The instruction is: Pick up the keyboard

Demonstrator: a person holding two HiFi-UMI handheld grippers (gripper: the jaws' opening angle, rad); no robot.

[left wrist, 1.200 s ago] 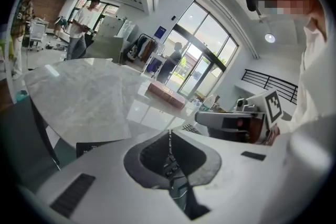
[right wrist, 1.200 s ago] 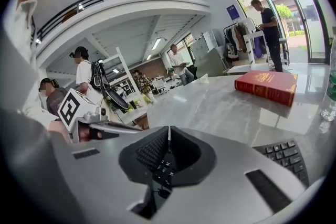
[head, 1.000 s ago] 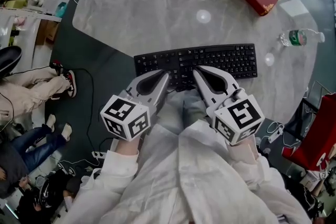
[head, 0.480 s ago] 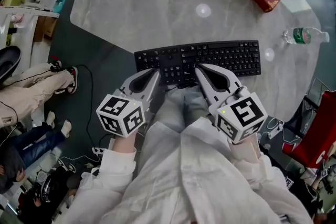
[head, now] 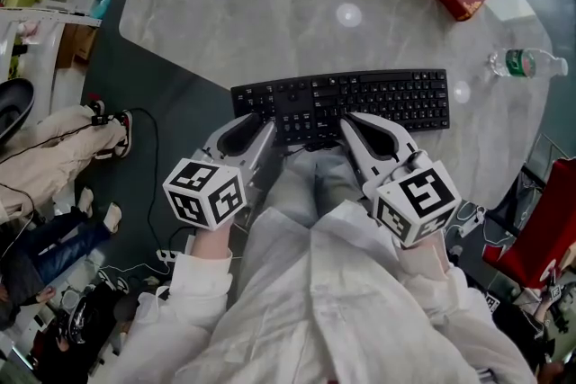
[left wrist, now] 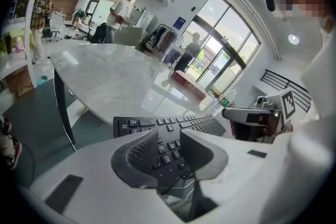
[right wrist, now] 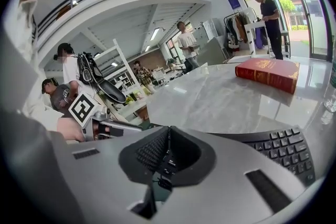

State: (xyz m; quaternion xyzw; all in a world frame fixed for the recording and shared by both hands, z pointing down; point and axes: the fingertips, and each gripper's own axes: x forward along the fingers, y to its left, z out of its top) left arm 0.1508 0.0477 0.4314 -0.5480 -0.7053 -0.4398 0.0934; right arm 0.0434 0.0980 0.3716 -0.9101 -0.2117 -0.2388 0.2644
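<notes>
Sideways, clear bottle (head: 526, 64) near keyboard (head: 360, 99)

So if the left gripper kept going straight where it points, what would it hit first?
Most likely the black keyboard. The left gripper has its jaws opening, with the left-end keys showing between them, though depth is unclear.

I get bright, even light: daylight floods through tall windows (right wrist: 296, 5) ahead of the right gripper (right wrist: 168, 149), white glare spots sit on the table (head: 252, 4) beyond it, and both gripper views bend and darken at the edges
</notes>
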